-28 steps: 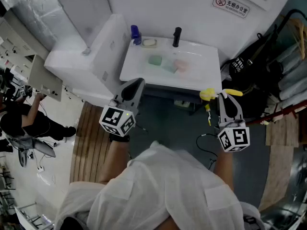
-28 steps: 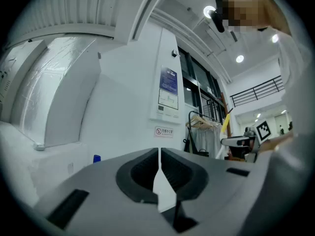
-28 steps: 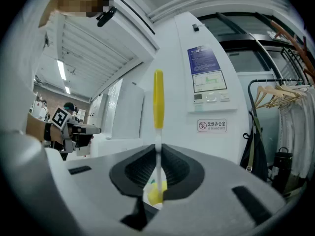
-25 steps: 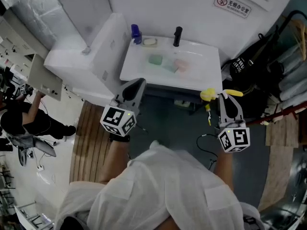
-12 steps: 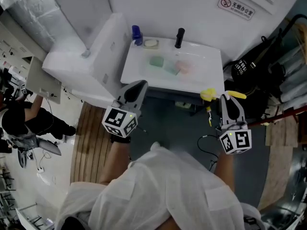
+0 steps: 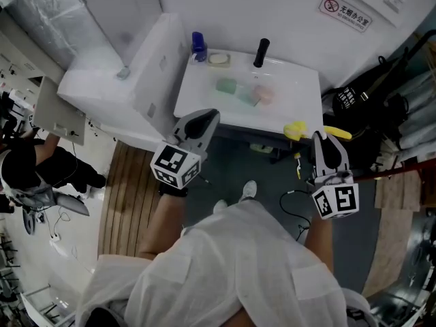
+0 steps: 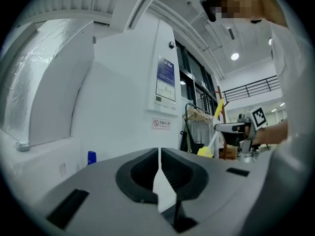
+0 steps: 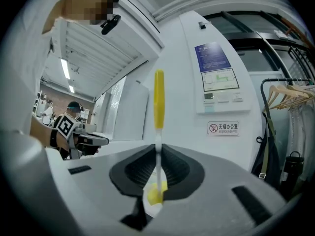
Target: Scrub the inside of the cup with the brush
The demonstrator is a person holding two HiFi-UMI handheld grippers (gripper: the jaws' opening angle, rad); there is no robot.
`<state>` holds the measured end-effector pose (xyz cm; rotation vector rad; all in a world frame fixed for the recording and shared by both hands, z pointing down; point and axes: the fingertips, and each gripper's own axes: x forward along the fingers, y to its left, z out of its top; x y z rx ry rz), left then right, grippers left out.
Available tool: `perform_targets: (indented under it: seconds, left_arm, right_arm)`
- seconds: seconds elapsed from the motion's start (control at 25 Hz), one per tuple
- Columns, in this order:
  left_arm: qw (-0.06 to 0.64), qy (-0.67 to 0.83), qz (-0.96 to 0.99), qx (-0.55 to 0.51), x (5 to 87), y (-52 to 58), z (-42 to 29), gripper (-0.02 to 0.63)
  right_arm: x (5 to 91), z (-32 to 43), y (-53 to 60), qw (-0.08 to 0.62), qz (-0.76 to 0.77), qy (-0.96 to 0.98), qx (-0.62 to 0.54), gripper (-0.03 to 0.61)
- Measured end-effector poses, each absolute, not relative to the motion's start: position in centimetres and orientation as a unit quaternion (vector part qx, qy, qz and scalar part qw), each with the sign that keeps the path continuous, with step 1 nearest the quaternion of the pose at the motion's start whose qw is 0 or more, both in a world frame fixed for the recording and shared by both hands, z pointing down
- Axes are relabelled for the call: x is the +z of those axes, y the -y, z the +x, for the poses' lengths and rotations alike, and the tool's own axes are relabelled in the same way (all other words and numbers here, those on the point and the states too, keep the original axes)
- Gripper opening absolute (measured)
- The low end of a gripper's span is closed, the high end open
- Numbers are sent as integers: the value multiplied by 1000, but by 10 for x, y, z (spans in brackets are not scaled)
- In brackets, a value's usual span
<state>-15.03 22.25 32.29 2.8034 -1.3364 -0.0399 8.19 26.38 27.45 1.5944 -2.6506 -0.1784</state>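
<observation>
Washroom sink (image 6: 231, 114) ahead. Pinched light, whippy, probably slippery brush (image 8: 158, 100) at thin stem with right gripper (image 8: 158, 149); pressed left gripper (image 7: 160, 154) jaws together, empty.

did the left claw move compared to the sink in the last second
Yes, slightly. In the head view the left claw has crept forward and to the right along the front edge of the sink, which stays fixed.

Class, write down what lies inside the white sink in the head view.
Inside the sink lie a green item, a paler green one and a pink one, too small to identify. The left gripper covers part of the front rim.
</observation>
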Motion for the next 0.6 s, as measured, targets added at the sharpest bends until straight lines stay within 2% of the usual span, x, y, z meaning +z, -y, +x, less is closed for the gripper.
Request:
perform_targets:
  seconds: [0.6]
  left_arm:
    - [37, 441, 896, 42, 379, -72, -126, 14]
  right_arm:
    - [308, 75, -96, 22, 458, 888, -32, 35]
